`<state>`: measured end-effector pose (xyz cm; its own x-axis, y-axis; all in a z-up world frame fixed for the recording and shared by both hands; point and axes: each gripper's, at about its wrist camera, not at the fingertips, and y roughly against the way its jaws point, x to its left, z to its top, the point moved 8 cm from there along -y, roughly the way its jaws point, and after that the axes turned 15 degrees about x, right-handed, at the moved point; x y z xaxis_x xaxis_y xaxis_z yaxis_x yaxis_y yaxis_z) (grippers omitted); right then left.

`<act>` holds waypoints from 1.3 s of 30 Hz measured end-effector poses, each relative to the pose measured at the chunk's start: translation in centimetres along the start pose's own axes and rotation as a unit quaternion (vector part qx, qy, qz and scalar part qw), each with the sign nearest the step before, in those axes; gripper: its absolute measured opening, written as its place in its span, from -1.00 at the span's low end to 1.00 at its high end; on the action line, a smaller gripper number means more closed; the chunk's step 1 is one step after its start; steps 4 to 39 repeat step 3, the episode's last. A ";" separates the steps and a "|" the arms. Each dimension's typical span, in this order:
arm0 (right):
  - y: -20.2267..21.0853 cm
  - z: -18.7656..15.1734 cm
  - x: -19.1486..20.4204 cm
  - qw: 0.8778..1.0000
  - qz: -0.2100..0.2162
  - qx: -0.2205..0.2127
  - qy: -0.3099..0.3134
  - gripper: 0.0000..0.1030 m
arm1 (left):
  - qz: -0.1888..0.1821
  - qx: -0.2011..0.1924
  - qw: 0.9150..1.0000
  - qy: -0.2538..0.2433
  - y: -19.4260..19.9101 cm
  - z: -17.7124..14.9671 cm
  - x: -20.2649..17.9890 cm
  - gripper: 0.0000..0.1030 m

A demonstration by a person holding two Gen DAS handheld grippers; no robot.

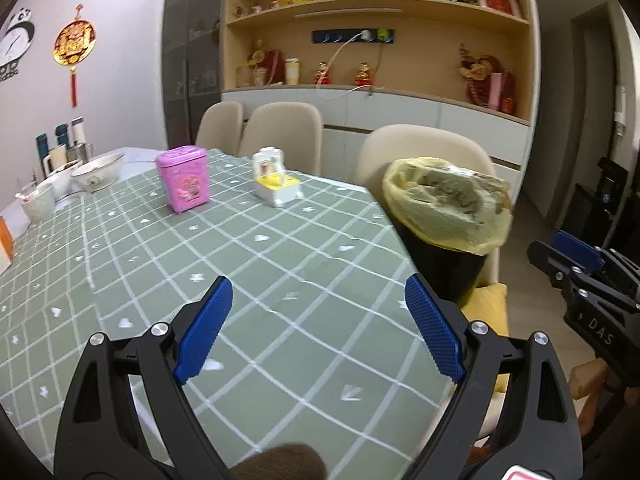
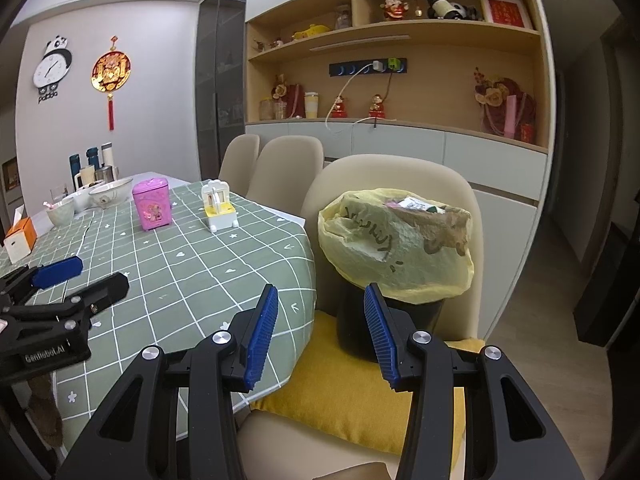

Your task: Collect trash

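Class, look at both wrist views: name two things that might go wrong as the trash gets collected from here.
1. The black bin stands on a yellow cushion on a chair, a soft base, so a push might tip it.
2. Its yellow bag already looks heaped, so added trash may spill over.

The worktop (image 2: pixel 168 264) fills the left of the right-wrist frame. On it, toward the upper left, a tin (image 2: pixel 152 206) stands left of a small toy box (image 2: pixel 218 208), with bowls (image 2: pixel 110 194) farther left. Right of the worktop, at centre frame, a bin (image 2: pixel 390 312) stands on a cushion (image 2: pixel 344 392) on a chair (image 2: pixel 400 176). Shelves (image 2: pixel 400 40) run behind, along the top.
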<state>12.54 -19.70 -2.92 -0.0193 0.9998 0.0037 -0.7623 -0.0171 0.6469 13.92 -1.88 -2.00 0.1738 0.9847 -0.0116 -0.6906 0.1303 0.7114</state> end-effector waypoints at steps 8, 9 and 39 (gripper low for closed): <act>-1.4 2.2 3.3 0.998 0.037 0.014 0.052 -0.17 | 0.040 -0.002 0.998 0.039 0.4 0.8 5.4 0.63; -1.4 2.2 3.3 0.998 0.037 0.014 0.052 -0.17 | 0.040 -0.002 0.998 0.039 0.4 0.8 5.4 0.63; -1.4 2.2 3.3 0.998 0.037 0.014 0.052 -0.17 | 0.040 -0.002 0.998 0.039 0.4 0.8 5.4 0.63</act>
